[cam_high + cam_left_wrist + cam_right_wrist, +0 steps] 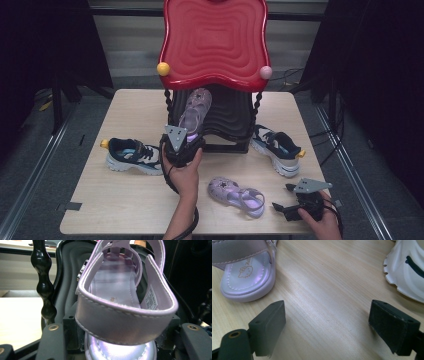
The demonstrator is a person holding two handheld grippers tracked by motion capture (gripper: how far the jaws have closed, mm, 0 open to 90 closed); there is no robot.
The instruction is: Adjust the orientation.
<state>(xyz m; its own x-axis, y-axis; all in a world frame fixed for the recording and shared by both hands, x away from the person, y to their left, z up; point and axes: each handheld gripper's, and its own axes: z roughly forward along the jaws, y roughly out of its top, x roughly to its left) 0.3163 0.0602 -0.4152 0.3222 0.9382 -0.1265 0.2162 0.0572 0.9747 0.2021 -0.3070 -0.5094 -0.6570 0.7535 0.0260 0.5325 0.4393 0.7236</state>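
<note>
One lilac sandal (194, 114) is gripped at the heel by the left tongs (181, 148), its long axis pointing away into the black shelf (231, 116); the right tongs (286, 207) are held open.

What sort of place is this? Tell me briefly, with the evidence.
Probably a staged recording room, not a home: dark curtains flank a lone wooden table, a toy-like red-topped shoe rack stands on it, and metal floor rails run alongside.

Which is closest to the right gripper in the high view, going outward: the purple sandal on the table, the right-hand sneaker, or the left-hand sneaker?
From the right gripper:
1. Purple sandal, just to its left.
2. Right-hand sneaker, beyond it by the rack.
3. Left-hand sneaker, across the table.
</note>
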